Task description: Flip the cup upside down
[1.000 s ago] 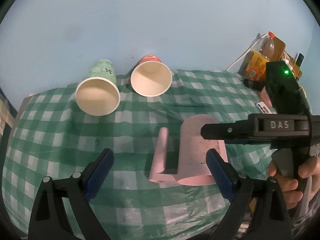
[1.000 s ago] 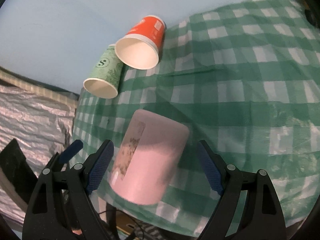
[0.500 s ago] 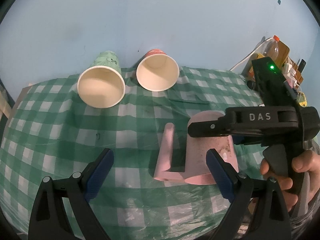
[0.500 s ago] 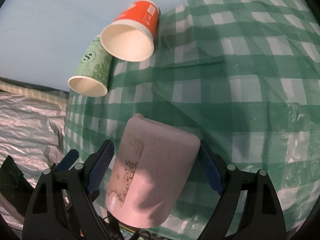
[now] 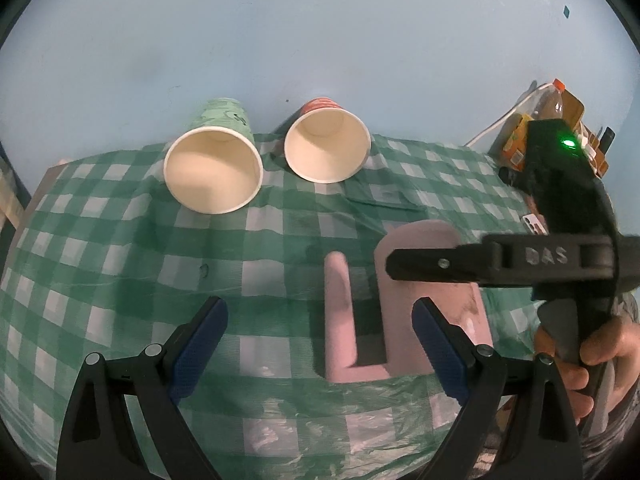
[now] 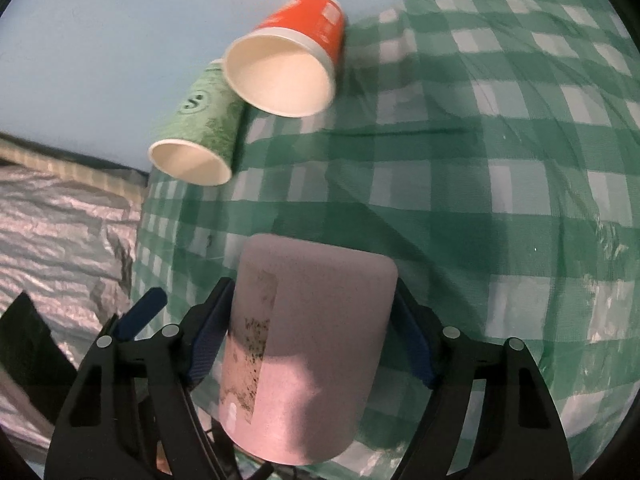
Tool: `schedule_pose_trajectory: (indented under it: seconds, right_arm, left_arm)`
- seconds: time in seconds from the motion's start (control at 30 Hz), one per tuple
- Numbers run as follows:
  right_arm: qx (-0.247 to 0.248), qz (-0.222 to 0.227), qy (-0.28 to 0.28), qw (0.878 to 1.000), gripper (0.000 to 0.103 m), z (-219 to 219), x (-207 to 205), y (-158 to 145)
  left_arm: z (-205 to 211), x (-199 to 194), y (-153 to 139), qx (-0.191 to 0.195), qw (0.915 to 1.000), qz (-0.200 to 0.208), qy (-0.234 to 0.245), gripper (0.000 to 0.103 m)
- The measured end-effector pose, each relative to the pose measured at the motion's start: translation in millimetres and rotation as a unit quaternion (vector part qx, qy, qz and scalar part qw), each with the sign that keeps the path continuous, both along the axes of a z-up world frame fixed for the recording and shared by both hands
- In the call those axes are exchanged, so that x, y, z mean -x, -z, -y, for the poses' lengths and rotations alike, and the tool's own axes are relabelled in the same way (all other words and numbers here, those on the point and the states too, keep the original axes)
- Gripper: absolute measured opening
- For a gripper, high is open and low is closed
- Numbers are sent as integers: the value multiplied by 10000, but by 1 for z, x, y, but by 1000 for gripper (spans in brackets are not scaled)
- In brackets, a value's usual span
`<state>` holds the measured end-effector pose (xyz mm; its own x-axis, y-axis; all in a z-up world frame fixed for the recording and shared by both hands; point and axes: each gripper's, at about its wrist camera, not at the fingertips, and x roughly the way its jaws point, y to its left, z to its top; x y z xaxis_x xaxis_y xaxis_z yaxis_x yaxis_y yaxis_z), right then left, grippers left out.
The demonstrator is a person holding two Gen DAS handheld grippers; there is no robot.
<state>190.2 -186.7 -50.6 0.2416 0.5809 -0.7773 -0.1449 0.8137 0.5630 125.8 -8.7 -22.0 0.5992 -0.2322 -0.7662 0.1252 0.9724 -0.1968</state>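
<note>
A pink mug [image 6: 304,344] lies on its side on the green checked tablecloth [image 6: 500,168], its flat base towards the far side. My right gripper [image 6: 310,344] is shut on the mug's body, blue pads against both sides. In the left wrist view the mug [image 5: 434,320] shows its handle [image 5: 340,316] to the left, with the right gripper's black body [image 5: 560,240] across it. My left gripper [image 5: 318,354] is open and empty, just in front of the mug near the table's front edge.
A green paper cup [image 5: 214,168] and a red paper cup [image 5: 326,146] lie on their sides at the back, mouths facing me. A bottle and boxes [image 5: 552,120] stand at the far right. Crinkled silver sheeting [image 6: 60,240] lies beyond the table's left edge.
My right gripper has closed from open around the pink mug to gripping its body. My left gripper has shifted slightly and stays open.
</note>
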Motion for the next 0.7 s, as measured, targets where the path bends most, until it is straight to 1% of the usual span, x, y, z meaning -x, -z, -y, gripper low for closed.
schedule_pose_trajectory:
  seconds: [0.13, 0.27, 0.33, 0.5, 0.53, 0.6, 0.7]
  right_arm:
    - [114, 526, -223, 9983, 75, -2, 14, -13]
    - [250, 1056, -392, 9933, 74, -3, 32, -25]
    - [416, 1448, -453, 9875, 73, -5, 44, -33]
    - [642, 2098, -456, 9746, 73, -6, 62, -47]
    - [751, 2288, -447, 9695, 73, -7, 66, -50]
    - [905, 2531, -398, 9624, 73, -8, 72, -54]
    - [1175, 2952, -318, 9476, 73, -12, 80, -59]
  left_arm:
    - [-4, 3, 0, 88, 10000, 5, -16, 95]
    - [-5, 7, 0, 137, 9999, 33, -23, 95]
    - [-6, 8, 0, 152, 9999, 55, -41, 95]
    - [-9, 14, 1, 183, 9998, 99, -79, 95]
    - [-10, 15, 1, 188, 9997, 113, -91, 95]
    - [-12, 17, 1, 182, 9996, 160, -121, 95]
    - [-15, 20, 1, 192, 9994, 224, -187, 95]
